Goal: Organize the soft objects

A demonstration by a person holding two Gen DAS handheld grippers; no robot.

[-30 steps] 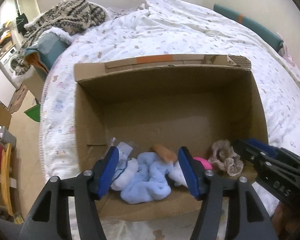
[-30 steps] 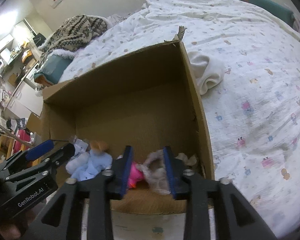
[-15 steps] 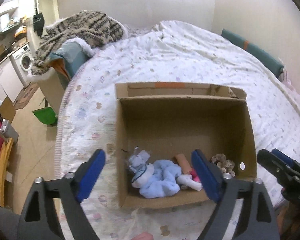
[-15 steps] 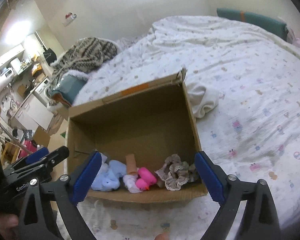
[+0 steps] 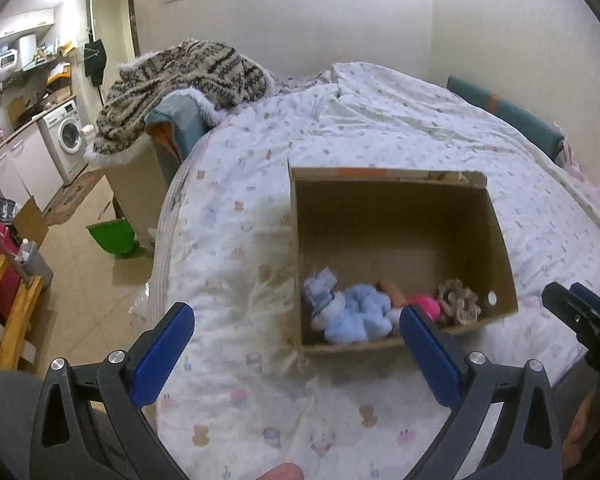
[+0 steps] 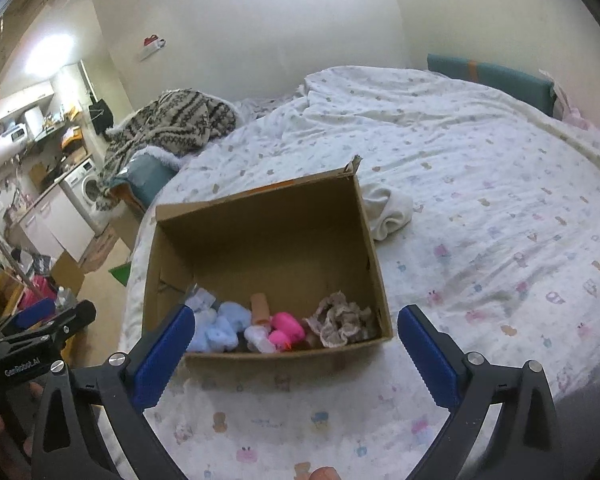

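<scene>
Now both tongs point(image 5: 296, 336) point(image 6: 292, 338) wide apart, empty.

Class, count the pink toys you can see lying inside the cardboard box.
1: the pink toy lies by the cardboard box's near wall, between blue plush and beige scrunchie. Others may be hidden.

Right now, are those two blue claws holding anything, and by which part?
Nothing is held. The left gripper and right gripper both stand wide open and empty, their jaws having just been opening, above the bed.
</scene>
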